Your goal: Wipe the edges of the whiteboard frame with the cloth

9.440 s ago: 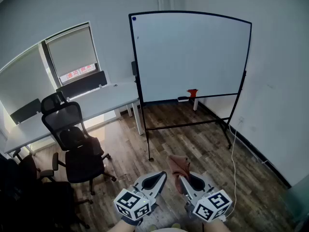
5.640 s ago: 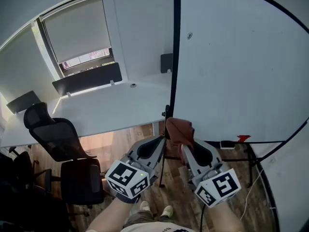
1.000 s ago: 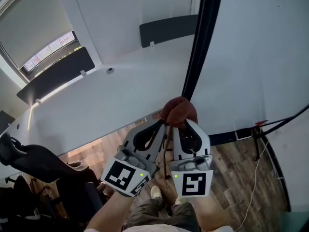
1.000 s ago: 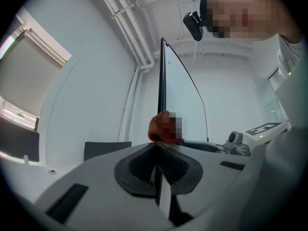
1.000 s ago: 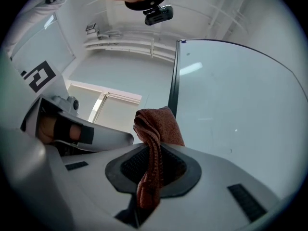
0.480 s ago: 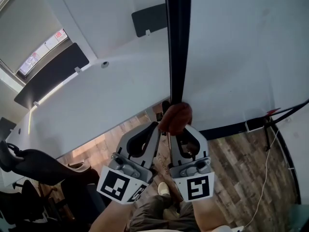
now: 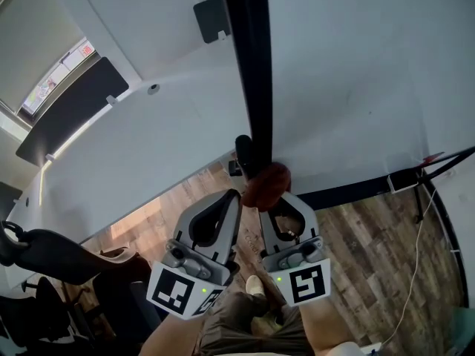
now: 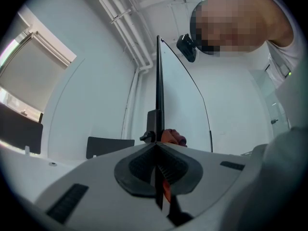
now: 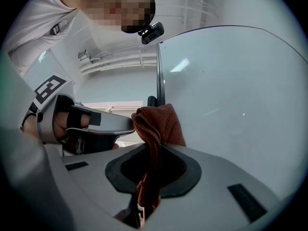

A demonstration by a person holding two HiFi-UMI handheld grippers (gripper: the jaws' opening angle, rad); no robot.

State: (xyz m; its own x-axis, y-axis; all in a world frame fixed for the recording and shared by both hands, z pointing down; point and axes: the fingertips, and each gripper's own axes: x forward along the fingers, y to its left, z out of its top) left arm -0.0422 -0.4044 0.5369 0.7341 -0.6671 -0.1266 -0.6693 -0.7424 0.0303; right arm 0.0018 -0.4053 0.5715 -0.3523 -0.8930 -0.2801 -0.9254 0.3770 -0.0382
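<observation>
Cloth moved against frame | right tool clamps it | left tool closed, empty

We see a white tabletop beneath us, a dark divider panel along it, a black chair beside it, and a wooden floor.

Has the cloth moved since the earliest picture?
Yes. The cloth, in the right tool, went forward from over the floor to the left edge of the whiteboard frame.
</observation>
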